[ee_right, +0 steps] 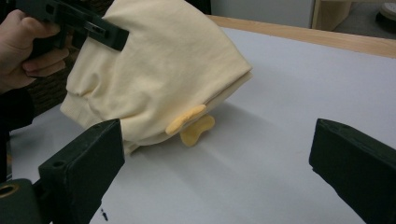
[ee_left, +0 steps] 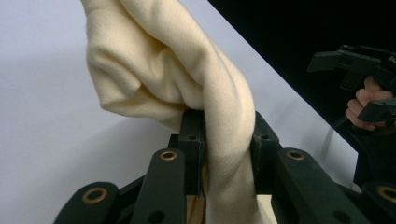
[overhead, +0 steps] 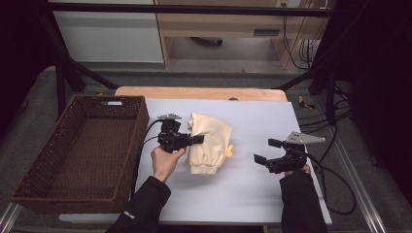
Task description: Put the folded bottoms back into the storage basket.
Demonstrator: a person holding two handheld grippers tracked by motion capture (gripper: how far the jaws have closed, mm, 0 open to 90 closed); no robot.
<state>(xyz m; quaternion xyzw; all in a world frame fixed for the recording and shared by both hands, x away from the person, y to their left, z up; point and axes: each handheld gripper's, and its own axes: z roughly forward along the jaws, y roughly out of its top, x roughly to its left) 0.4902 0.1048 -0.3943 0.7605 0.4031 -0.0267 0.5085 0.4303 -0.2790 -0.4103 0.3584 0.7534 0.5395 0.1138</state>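
A cream-yellow garment [overhead: 209, 143] with small orange tabs [ee_right: 191, 125] lies bunched in the middle of the white table sheet [overhead: 252, 189]. My left gripper [overhead: 197, 140] is shut on a fold at the garment's left side and lifts that part off the sheet. In the left gripper view the cloth [ee_left: 224, 126] is pinched between the two black jaws. My right gripper [overhead: 262, 151] stands open over the sheet to the right of the garment, with nothing between its jaws. In the right gripper view the garment [ee_right: 159, 74] lies ahead of the open jaws.
A dark wicker basket [overhead: 34, 174] stands at the left of the table, next to the left forearm. The wooden table edge [overhead: 194, 92] runs along the back. Cables [overhead: 335, 170] trail off the right side, by the right hand.
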